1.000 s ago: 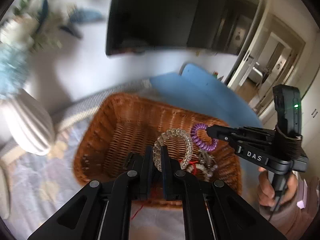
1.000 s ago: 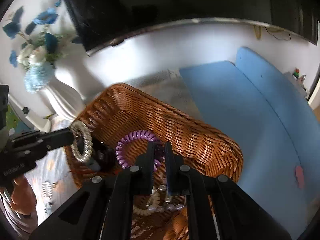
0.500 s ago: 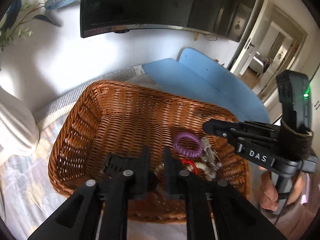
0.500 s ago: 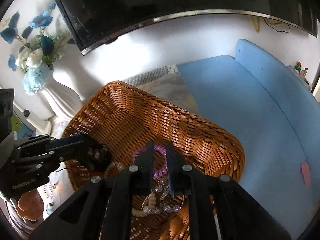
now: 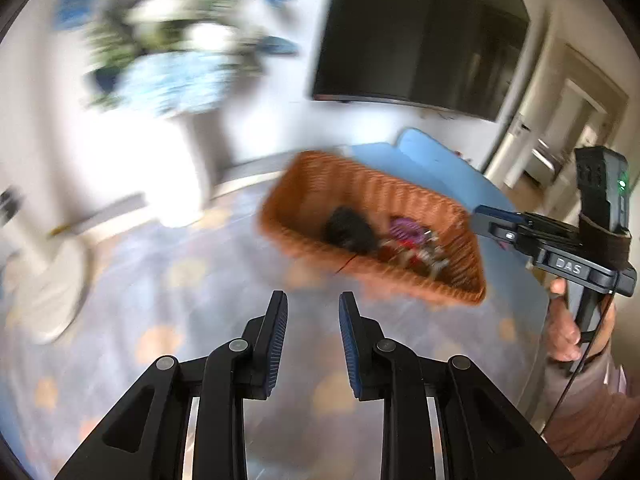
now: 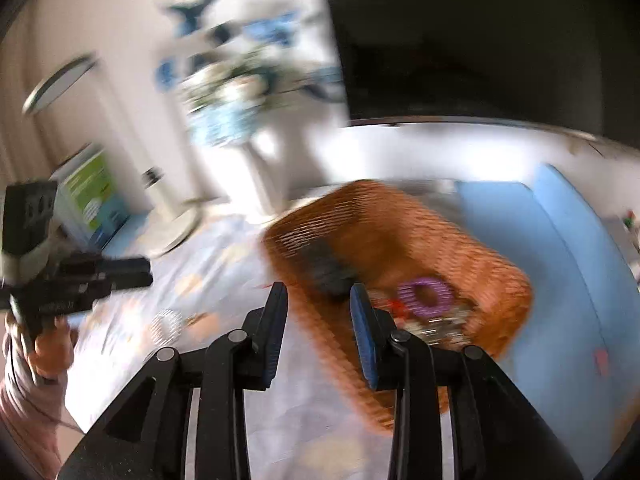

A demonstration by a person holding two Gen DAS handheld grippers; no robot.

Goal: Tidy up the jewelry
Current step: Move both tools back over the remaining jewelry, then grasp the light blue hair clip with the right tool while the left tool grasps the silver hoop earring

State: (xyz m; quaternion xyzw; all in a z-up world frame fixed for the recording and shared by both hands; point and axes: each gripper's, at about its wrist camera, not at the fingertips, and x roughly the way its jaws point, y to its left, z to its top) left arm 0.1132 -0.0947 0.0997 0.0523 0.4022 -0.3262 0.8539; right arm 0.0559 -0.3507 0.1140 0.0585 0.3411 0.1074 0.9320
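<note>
The brown wicker basket (image 5: 360,192) stands on the patterned cloth, blurred in both views. Inside it lie a purple coil band (image 5: 402,230), a dark lump (image 5: 350,230) and a heap of small jewelry (image 5: 420,256). My left gripper (image 5: 313,300) hovers over bare cloth in front of the basket's left corner, jaws opening, nothing between them. My right gripper (image 6: 319,292) hangs above the basket's (image 6: 400,220) near-left rim, jaws opening and empty, with the purple coil band (image 6: 426,296) just to its right. A pale coiled bracelet (image 6: 166,324) lies on the cloth.
A white vase of blue and white flowers (image 5: 188,92) stands at the back left, and a dark screen (image 5: 420,32) hangs on the wall. A blue mat (image 6: 560,260) lies right of the basket. A green and white box (image 6: 92,196) and a white dish (image 5: 48,292) sit at the left.
Both grippers have let go, the beaded bracelet and the purple coil band dropped into the basket. Both pulled back out of it, rose a little, and their jaws spread apart.
</note>
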